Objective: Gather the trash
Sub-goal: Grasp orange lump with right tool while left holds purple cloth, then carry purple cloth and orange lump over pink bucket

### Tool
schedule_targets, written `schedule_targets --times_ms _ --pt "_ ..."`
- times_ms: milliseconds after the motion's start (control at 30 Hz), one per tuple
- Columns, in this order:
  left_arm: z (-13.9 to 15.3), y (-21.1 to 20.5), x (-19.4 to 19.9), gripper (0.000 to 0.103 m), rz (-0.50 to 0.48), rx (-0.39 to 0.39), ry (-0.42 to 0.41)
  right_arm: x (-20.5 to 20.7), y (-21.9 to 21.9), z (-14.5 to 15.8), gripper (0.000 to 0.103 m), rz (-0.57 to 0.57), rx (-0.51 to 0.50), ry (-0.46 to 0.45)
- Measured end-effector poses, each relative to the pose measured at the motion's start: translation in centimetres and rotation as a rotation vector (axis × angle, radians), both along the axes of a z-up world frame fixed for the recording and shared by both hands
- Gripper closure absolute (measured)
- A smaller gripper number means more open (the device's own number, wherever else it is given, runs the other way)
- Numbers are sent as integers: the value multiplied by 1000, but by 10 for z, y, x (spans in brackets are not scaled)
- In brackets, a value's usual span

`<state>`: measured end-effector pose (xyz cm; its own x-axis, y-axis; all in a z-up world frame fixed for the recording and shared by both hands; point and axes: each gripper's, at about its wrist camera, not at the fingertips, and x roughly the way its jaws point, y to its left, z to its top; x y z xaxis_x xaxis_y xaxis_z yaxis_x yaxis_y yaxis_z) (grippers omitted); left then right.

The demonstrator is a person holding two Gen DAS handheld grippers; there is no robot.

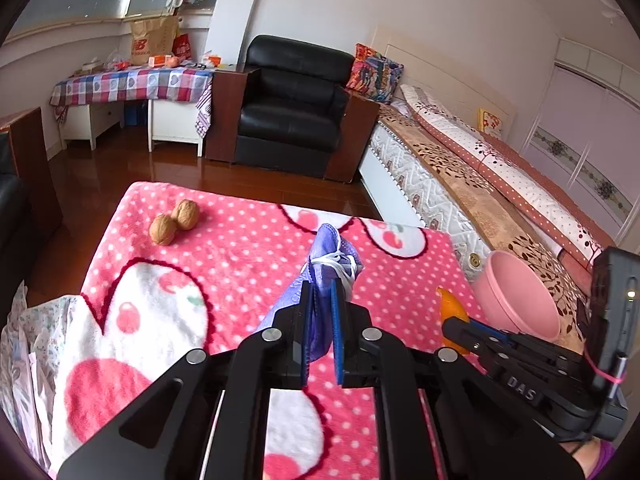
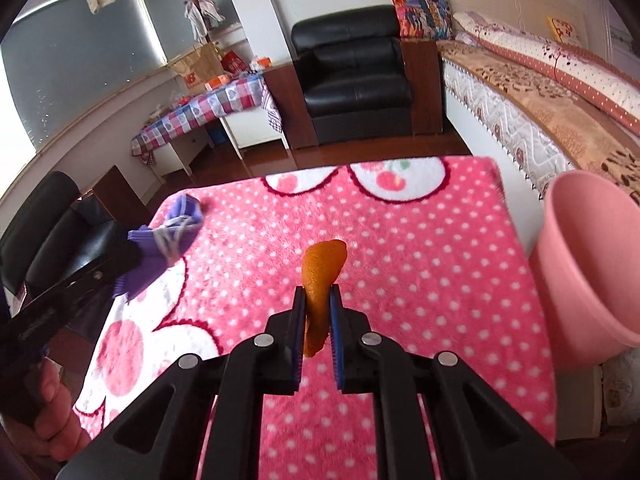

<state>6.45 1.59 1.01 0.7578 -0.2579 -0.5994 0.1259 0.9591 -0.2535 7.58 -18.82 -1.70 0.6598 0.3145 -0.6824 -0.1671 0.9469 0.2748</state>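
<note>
My left gripper [image 1: 322,292] is shut on a purple face mask [image 1: 326,258] with white ear loops and holds it above the pink dotted blanket [image 1: 240,264]. It also shows at the left of the right wrist view, where the mask [image 2: 168,236] hangs from it. My right gripper [image 2: 317,294] is shut on an orange peel [image 2: 320,276] above the blanket [image 2: 400,260]. The peel [image 1: 450,308] also shows in the left wrist view. A pink bin [image 2: 592,264] stands at the table's right edge, to the right of both grippers; in the left wrist view the bin [image 1: 516,292] is at the right.
Two walnuts [image 1: 176,222] lie on the blanket's far left. Beyond the table are a black armchair [image 1: 296,104], a bed [image 1: 460,168] on the right, and a desk with a checked cloth [image 1: 132,84] at the back left.
</note>
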Motion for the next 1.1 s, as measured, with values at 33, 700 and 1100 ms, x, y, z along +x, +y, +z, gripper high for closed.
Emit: schedule_targets --times_ms 33,700,1100 --pt "2 -6 -2 95 -3 12 -7 -5 -5 4 93 0 2 -8" --pt "13 -138 3 95 -113 126 -43 -52 -106 19 92 -144 19 -62" --pt "19 -217 23 95 -213 151 -89 -40 -182 20 92 -272 2 -75"
